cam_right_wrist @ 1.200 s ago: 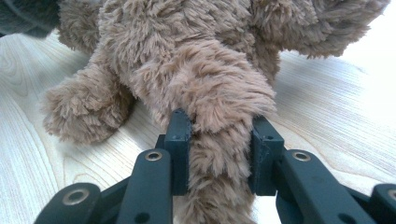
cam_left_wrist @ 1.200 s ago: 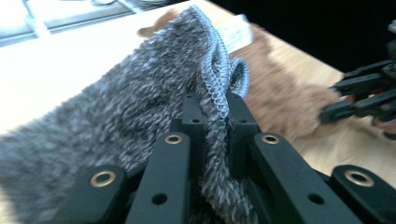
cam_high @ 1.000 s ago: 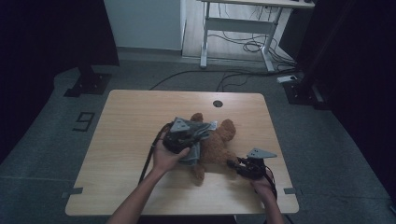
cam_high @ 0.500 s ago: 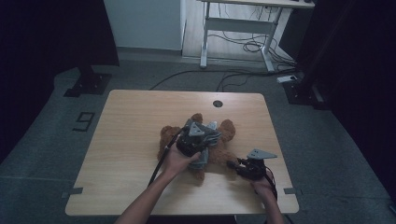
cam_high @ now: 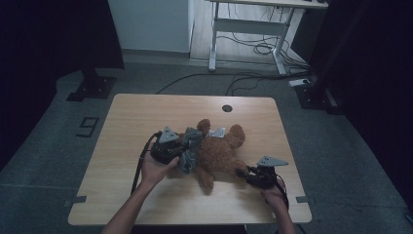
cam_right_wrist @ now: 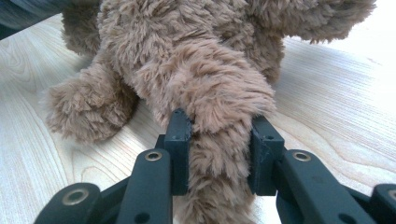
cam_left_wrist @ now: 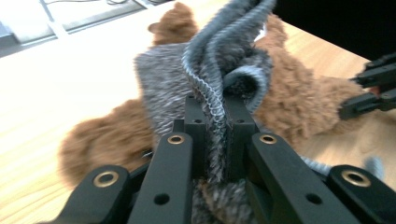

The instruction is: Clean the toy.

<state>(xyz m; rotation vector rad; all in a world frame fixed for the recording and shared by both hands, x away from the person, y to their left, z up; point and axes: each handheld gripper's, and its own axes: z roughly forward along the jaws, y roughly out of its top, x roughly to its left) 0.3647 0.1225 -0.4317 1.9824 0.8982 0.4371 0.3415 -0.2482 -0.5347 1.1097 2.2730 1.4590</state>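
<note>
A brown teddy bear (cam_high: 219, 153) lies flat in the middle of the wooden table (cam_high: 131, 122), with a white tag (cam_high: 216, 132) near its upper side. A grey knitted cloth (cam_high: 191, 146) is draped over the bear's left part. My left gripper (cam_high: 181, 148) is shut on this cloth; in the left gripper view the jaws pinch a fold of the grey knit (cam_left_wrist: 173, 88) with the bear (cam_left_wrist: 289, 102) behind it. My right gripper (cam_high: 242, 173) is shut on one of the bear's limbs near the front right, and the fur (cam_right_wrist: 219, 144) is squeezed between its jaws.
A round cable hole (cam_high: 227, 108) sits near the table's far edge. Bare wood lies to the left and along the front. On the floor beyond are a white desk frame (cam_high: 243, 29) with cables, dark stand bases (cam_high: 92, 87), and a "9" mark (cam_high: 86, 126).
My left gripper has drawn back to the left with the grey cloth in it, after reaching further right over the bear. The right gripper has stayed put on the limb.
</note>
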